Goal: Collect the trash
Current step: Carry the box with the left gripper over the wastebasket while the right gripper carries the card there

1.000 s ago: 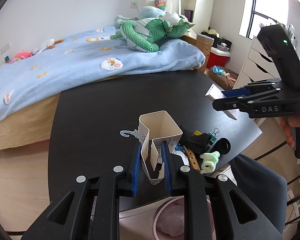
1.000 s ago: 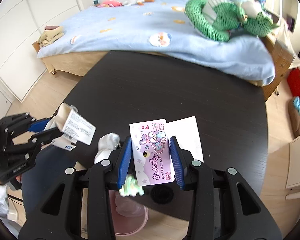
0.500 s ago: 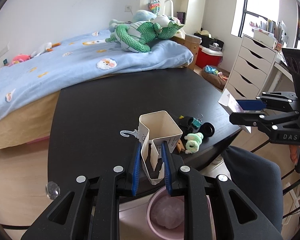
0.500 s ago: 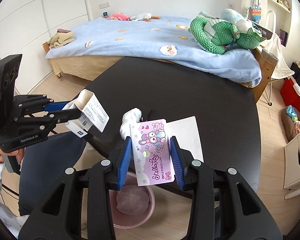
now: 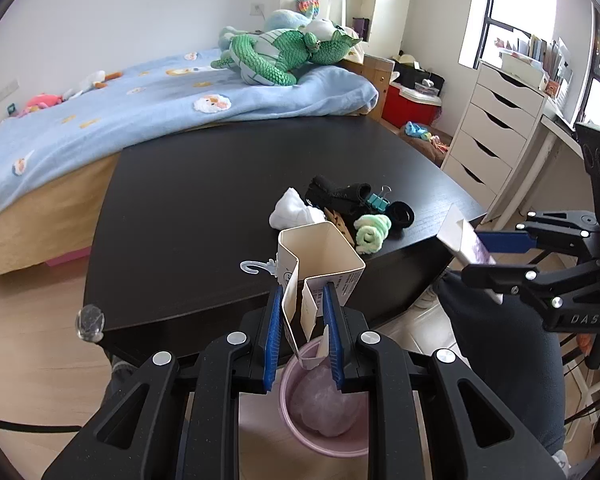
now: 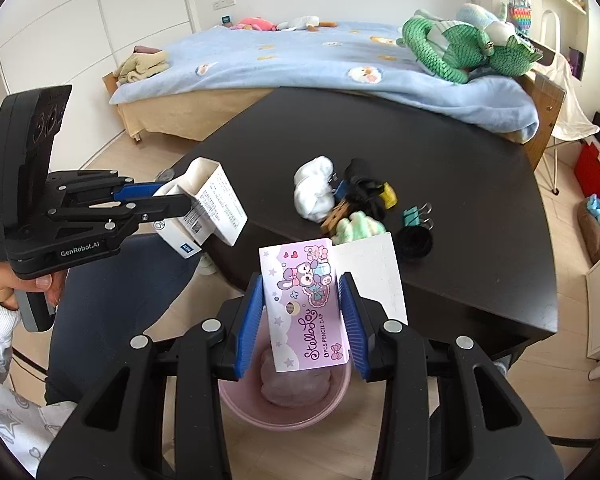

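My left gripper (image 5: 302, 328) is shut on an empty white carton (image 5: 320, 264) and holds it above a pink bin (image 5: 324, 408) on the floor. The carton also shows in the right wrist view (image 6: 208, 208), with the left gripper (image 6: 168, 204) on it. My right gripper (image 6: 304, 320) is shut on a pink pencil-cap package (image 6: 304, 304) with a white card behind it, above the same pink bin (image 6: 284, 412). The right gripper (image 5: 476, 254) and its package (image 5: 462, 240) show at the right of the left wrist view.
The black table (image 5: 204, 200) holds a white sock (image 5: 294, 210), a black sock (image 5: 336, 196), a green sock roll (image 5: 372, 232), a black hair tie (image 5: 400, 214), a teal binder clip (image 5: 378, 200) and a clear plastic hook (image 5: 256, 268). A bed (image 5: 140, 96) lies behind. White drawers (image 5: 496, 132) stand right.
Both grippers have pulled back from the table with their items and now hang over the pink bin. More of the table's pile has come into view.
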A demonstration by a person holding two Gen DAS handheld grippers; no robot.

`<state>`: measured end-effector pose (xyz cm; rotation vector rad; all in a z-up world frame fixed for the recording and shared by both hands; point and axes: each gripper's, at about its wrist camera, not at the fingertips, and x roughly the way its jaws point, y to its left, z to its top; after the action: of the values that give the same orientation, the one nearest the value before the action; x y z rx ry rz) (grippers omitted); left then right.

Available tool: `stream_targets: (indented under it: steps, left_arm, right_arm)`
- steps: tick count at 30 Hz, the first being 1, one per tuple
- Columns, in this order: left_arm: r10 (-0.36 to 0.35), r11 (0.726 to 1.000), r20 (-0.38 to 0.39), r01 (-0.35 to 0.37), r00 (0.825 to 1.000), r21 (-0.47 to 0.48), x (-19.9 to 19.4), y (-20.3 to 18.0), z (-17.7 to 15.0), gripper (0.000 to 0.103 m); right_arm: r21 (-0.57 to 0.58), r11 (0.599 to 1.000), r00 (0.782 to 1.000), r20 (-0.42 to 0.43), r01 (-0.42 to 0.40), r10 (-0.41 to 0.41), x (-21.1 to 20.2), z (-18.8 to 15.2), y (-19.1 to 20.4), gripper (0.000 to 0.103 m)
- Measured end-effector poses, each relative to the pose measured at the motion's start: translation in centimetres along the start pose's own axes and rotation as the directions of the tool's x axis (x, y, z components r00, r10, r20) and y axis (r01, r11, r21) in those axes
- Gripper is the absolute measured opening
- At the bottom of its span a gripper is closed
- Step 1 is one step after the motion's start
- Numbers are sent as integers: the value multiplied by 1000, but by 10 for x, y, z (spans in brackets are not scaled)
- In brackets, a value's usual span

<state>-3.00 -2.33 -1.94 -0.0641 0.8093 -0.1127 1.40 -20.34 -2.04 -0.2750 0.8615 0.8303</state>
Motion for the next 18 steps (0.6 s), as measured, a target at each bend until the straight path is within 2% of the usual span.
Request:
stream_targets:
  steps: [10, 12, 14, 15, 16, 18]
  left_arm:
    - [-7, 1000, -2, 7, 1000, -5, -12, 0, -13, 20]
    - [-7, 1000, 0, 7, 1000, -4, -12, 0, -12, 20]
    - [-8, 1000, 2, 8, 1000, -3, -13, 0, -13, 20]
    - [-8, 1000, 4, 8, 1000, -2, -14, -1, -13, 20]
    - [-10, 1000, 5, 10, 1000, -1, -14, -1, -13, 21]
    - [-12, 1000, 3, 12, 1000, 1, -14, -2, -13, 21]
  right_arm:
    - [-12, 997, 996, -49, -81, 80, 19, -17, 20, 39]
    - [-16, 996, 994, -51, -93, 92, 20, -17, 22, 42]
    - [-16, 995, 994, -49, -98, 97, 20, -16, 21, 52]
    - [-16, 995, 995, -46, -95, 94, 20, -16, 21, 67]
    - [-14, 996, 996, -39, -85, 84, 20, -16, 19, 76]
    - [-8, 998, 997, -33, -69, 69, 18, -16, 17, 84]
